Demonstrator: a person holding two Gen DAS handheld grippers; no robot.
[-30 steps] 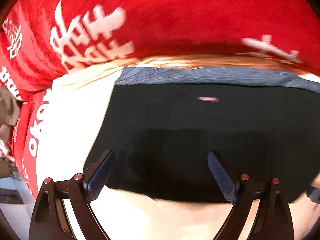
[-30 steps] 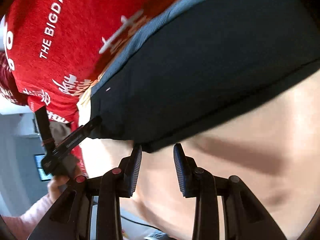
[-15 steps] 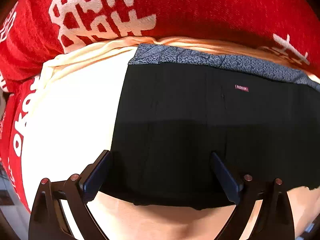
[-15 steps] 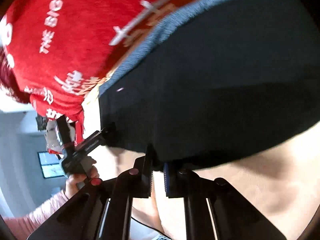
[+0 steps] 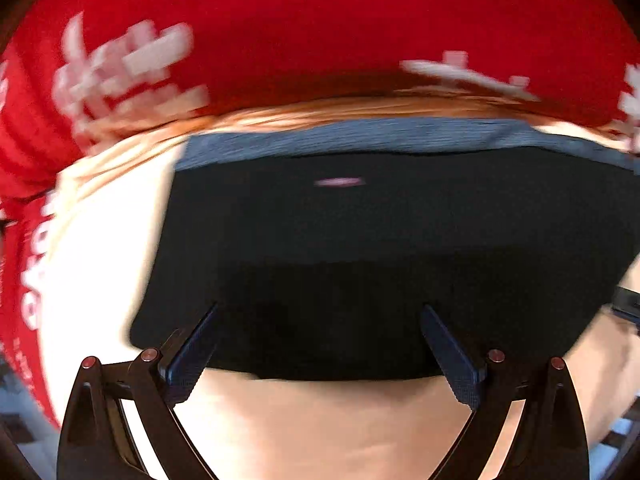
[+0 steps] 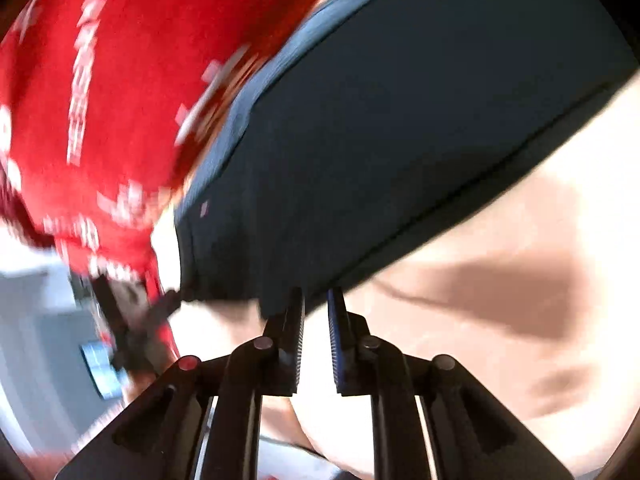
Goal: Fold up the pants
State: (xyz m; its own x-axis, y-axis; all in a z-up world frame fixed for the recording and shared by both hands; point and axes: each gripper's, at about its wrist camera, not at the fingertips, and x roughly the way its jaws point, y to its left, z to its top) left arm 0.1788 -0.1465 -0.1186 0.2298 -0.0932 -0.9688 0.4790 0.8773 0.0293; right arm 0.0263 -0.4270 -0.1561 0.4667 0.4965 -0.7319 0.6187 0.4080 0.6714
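Between open left gripper (image 5: 320,344): pants (image 5: 360,248)

We see the folded black fabric pants (image 5: 360,248) lying flat on the pale smooth table (image 5: 320,420), waistband toward its far edge, where the red printed cloth (image 5: 320,32) lies behind them. Our left gripper (image 5: 320,344) straddles the pants' near edge; our right gripper (image 6: 316,308) sits at their near corner.

pants (image 5: 380,248) | black, grey waistband | folded flat | on pale surface beside red cloth
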